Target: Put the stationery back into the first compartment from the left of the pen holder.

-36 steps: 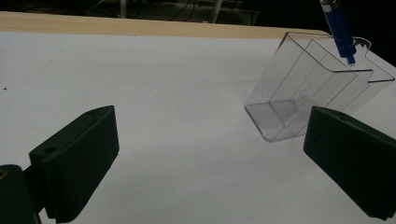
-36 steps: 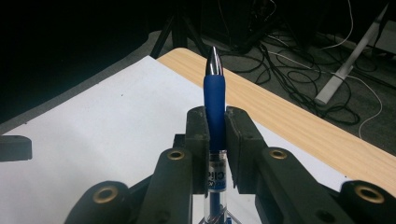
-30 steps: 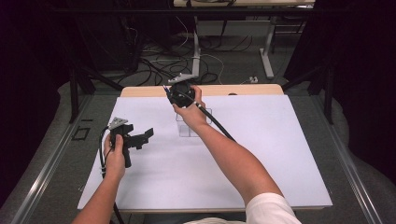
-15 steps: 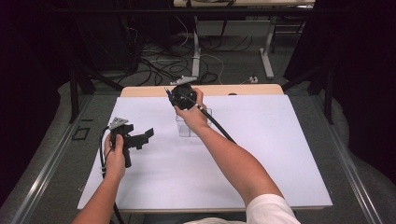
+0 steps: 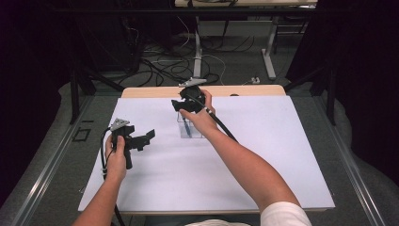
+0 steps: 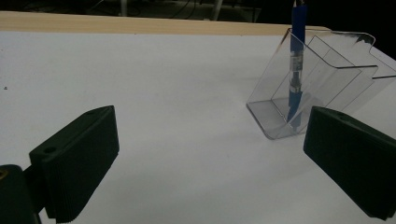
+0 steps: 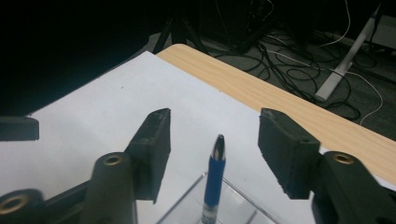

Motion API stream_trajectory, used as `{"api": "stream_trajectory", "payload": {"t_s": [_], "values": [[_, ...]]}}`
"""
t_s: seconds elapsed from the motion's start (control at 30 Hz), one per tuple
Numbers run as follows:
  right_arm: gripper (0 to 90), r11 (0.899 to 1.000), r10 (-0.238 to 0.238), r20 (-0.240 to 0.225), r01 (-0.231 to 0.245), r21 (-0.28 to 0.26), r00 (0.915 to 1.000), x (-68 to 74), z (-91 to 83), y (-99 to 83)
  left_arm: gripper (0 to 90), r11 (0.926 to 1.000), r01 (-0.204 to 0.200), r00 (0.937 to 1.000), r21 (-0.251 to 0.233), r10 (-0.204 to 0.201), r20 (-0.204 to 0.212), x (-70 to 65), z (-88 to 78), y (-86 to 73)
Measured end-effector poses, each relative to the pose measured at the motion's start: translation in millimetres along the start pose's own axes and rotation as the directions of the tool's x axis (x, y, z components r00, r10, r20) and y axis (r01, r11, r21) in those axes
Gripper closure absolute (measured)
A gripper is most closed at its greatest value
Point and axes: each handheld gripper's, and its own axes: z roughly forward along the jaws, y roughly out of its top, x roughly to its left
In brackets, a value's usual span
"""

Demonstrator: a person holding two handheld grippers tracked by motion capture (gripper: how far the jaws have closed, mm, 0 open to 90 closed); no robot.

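Since the right gripper (image 7: 212, 140) has just been opening, its jaws now stand apart either side of the blue pen (image 7: 214, 179), untouched, upright in the clear holder (image 6: 317, 88) directly below; left gripper (image 5: 141, 140) spread, farther off.

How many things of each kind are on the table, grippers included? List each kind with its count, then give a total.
Blue pen: 1
Clear plastic holder: 1
Handheld grippers: 2, the left gripper and the right gripper
Total: 4
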Motion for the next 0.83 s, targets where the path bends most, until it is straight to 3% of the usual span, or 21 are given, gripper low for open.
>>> {"api": "stream_trajectory", "payload": {"t_s": [0.23,0.43,0.83], "values": [[27.3,1.000,0.009,-0.012,-0.008,0.023,0.9999,-7.6,-16.9,-10.8,3.1,1.0000,-0.006,1.0000,0.008,0.006,-0.005,-0.5,0.2,-0.2],[15.1,0.996,0.003,-0.018,-0.002,0.086,0.9998,-17.2,-33.7,-24.7,3.1,0.9999,-0.011,0.9999,0.008,0.011,-0.006,-0.8,0.3,-0.4],[0.0,0.992,0.051,0.087,-0.061,0.110,0.9949,-52.1,-82.9,-62.9,3.1,0.9999,-0.010,0.9999,0.010,0.010,-0.003,-0.5,1.5,0.3]]}}
